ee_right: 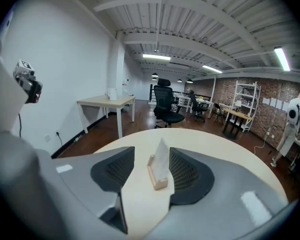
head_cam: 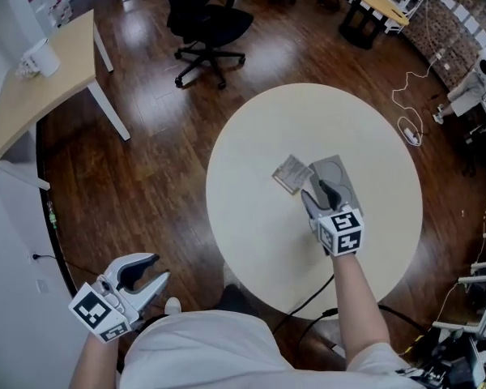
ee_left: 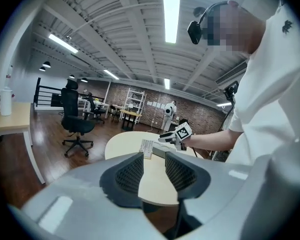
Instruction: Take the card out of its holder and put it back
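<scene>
A pale card (ee_right: 162, 158) stands upright in a small wooden holder (ee_right: 158, 180) on the round cream table (head_cam: 251, 217). In the right gripper view both sit between the jaws of my right gripper (ee_right: 152, 171), which is open; the card is close to the right-hand pad (ee_right: 184, 171), and I cannot tell if they touch. From the head view the card (head_cam: 292, 173) lies just ahead of the right gripper (head_cam: 317, 194). My left gripper (head_cam: 146, 275) hangs off the table at the lower left, open and empty; in its own view the left gripper (ee_left: 154, 171) faces the table.
A grey flat object (head_cam: 338, 177) lies on the table beside the card. A black office chair (head_cam: 204, 21) stands beyond the table. A wooden desk (head_cam: 40, 83) with a white cup (head_cam: 39, 57) is at far left. A white cable (head_cam: 409, 126) trails on the floor at right.
</scene>
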